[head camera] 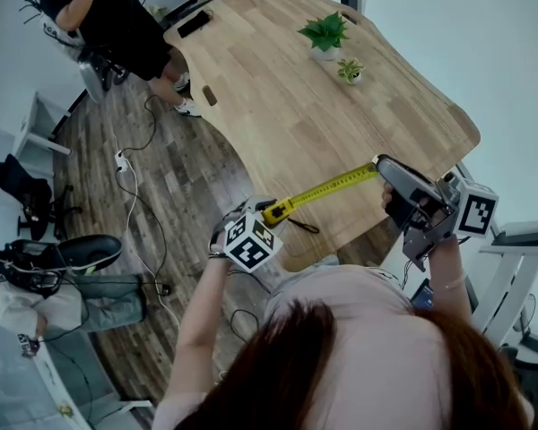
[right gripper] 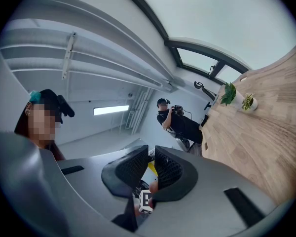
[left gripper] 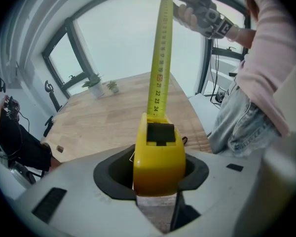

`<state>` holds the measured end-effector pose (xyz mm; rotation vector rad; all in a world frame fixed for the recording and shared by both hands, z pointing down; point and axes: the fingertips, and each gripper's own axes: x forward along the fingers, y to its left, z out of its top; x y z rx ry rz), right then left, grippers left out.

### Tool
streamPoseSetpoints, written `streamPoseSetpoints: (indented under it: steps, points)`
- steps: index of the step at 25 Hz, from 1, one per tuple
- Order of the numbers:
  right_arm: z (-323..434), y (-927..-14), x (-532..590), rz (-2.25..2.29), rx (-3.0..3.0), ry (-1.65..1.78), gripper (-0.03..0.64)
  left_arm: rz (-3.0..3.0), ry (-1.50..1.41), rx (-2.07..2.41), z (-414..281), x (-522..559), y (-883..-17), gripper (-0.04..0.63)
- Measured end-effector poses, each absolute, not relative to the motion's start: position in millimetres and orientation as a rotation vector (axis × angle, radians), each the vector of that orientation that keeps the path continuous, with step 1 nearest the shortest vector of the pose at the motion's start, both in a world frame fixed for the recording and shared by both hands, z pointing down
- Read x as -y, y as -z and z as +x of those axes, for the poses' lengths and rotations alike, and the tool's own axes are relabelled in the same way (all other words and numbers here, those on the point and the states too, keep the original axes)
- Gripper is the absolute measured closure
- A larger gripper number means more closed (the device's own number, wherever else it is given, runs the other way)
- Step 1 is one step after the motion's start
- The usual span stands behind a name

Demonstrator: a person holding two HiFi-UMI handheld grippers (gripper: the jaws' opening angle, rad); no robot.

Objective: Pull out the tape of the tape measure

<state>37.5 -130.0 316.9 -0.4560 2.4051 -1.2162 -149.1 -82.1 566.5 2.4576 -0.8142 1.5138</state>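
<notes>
Two grippers hold the yellow tape taut over the wooden table: my left gripper clamps the tape measure case, while my right gripper, at two o'clock, pinches the tape's tip.

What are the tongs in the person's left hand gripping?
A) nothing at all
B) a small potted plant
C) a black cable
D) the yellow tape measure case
D: the left gripper view shows the yellow tape measure case clamped in the left tongs, with its tape stretching away to the right tongs.
</notes>
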Motion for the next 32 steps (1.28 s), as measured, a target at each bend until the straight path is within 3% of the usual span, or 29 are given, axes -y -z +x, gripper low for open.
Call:
streamPoseSetpoints:
  steps: [32]
  points:
    - [65,-305,141,-0.441,-2.399,1.158,0.581,2.401,-1.545,0.819,-143,78,-573,0.426]
